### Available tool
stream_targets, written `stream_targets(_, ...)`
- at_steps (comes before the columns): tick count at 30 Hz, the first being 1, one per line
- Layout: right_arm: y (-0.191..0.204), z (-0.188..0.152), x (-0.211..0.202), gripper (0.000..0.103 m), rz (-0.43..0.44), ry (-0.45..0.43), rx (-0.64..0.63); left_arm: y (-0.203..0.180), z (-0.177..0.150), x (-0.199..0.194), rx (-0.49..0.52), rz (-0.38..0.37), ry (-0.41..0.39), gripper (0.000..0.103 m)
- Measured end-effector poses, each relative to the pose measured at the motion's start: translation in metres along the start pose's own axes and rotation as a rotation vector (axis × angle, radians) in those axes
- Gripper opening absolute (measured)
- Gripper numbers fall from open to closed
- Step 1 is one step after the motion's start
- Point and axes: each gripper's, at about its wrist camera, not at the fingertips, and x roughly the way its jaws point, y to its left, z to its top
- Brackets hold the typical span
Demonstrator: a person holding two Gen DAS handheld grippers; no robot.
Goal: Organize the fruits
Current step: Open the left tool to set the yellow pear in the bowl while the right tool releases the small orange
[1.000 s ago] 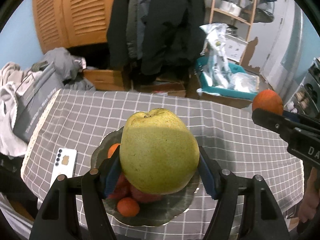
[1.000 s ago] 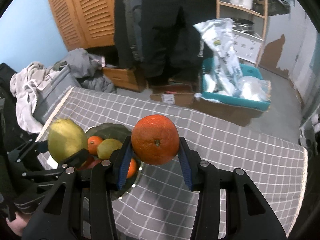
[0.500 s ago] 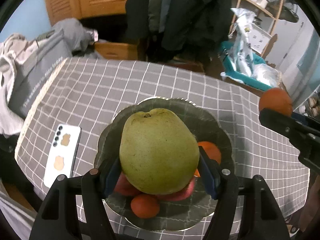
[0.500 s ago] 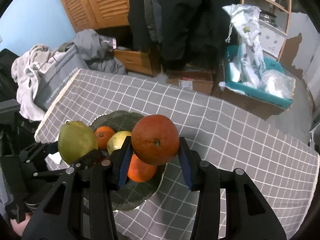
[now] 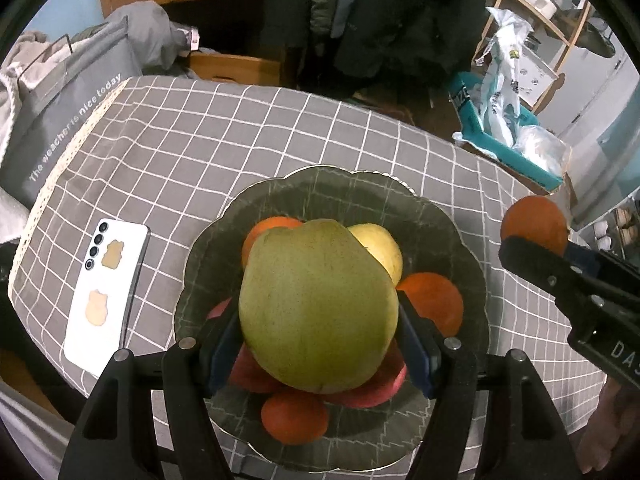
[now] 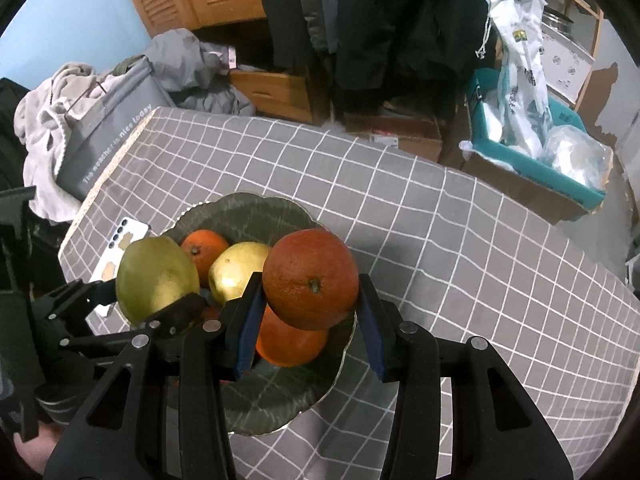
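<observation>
My left gripper is shut on a large green pear and holds it right over the dark scalloped fruit plate. The plate holds several oranges, a yellow pear and red fruit. My right gripper is shut on a big orange above the plate's right rim. In the right wrist view the green pear hangs at the left. In the left wrist view the held orange shows at the right.
A white phone lies on the grey checked tablecloth left of the plate. A grey bag stands beyond the table's left edge. A teal box with plastic bags sits on the floor at the far right.
Both grippers have moved forward and down over the plate with their fruit. The green pear now hangs just above the fruit pile, and the orange is over the plate's right rim.
</observation>
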Motion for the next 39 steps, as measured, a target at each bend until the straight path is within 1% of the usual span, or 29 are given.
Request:
stream_targets(3, -0.001, 0.0, 0.005, 0.044, 0.003, 0.012, 0.007, 0.002, 0.0, 0.006, 0.003, -0.017, 0.021, 0.071)
stream_targets(4, -0.001, 0.0, 0.007, 0.044, 0.004, 0.015, 0.009, 0.001, 0.0, 0.007, 0.007, -0.011, 0.022, 0.072)
stream_targets(5, -0.001, 0.001, 0.008, 0.044, 0.005, 0.017, 0.011, 0.0, -0.001, 0.006, 0.014, 0.009, 0.016, 0.072)
stream_targets(7, -0.002, 0.001, 0.01, 0.044, 0.008, 0.02, 0.014, 0.0, -0.002, 0.005, 0.023, 0.02, 0.013, 0.072)
stream_targets(9, 0.0, 0.001, 0.011, 0.044, 0.016, 0.023, 0.015, 0.004, -0.002, 0.002, 0.01, 0.013, 0.011, 0.072)
stream_targets(11, 0.002, 0.002, 0.012, 0.044, 0.022, 0.022, 0.01, 0.008, -0.002, -0.006, -0.01, 0.0, -0.008, 0.072)
stream_targets(12, 0.003, 0.003, 0.013, 0.044, 0.025, 0.022, 0.007, 0.009, -0.002, -0.009, -0.014, -0.004, -0.015, 0.073)
stream_targets(14, 0.005, 0.005, 0.014, 0.044, 0.034, 0.024, 0.004, 0.01, -0.002, -0.017, -0.015, -0.005, -0.034, 0.083)
stream_targets(16, 0.006, 0.007, 0.016, 0.045, 0.047, 0.027, 0.005, 0.01, -0.002, -0.023, -0.012, 0.005, -0.055, 0.084)
stream_targets(20, 0.007, 0.008, 0.018, 0.045, 0.067, 0.034, 0.013, 0.014, -0.002, -0.029, -0.018, 0.015, -0.063, 0.084)
stream_targets(22, 0.007, 0.009, 0.016, 0.051, 0.069, 0.025, 0.015, 0.016, -0.001, -0.03, -0.025, 0.021, -0.064, 0.084)
stream_targets(24, 0.007, 0.01, 0.013, 0.054, 0.072, 0.015, 0.015, 0.018, -0.001, -0.032, -0.029, 0.022, -0.066, 0.084)
stream_targets(28, 0.009, 0.012, 0.006, 0.056, 0.074, 0.003, 0.01, 0.017, -0.001, -0.04, -0.027, 0.026, -0.085, 0.084)
stream_targets(33, 0.009, 0.013, -0.009, 0.056, 0.053, -0.027, 0.002, 0.012, 0.001, -0.054, -0.014, 0.029, -0.12, 0.084)
stream_targets(35, 0.009, 0.013, -0.019, 0.058, 0.034, -0.048, -0.003, 0.011, 0.002, -0.061, -0.013, 0.026, -0.135, 0.084)
stream_targets(37, 0.009, 0.013, -0.029, 0.063, 0.019, -0.075, -0.009, 0.01, 0.003, -0.069, -0.01, 0.025, -0.154, 0.086)
stream_targets(39, 0.007, 0.014, -0.04, 0.065, 0.008, -0.098, -0.008, 0.007, 0.004, -0.079, -0.004, 0.025, -0.181, 0.087)
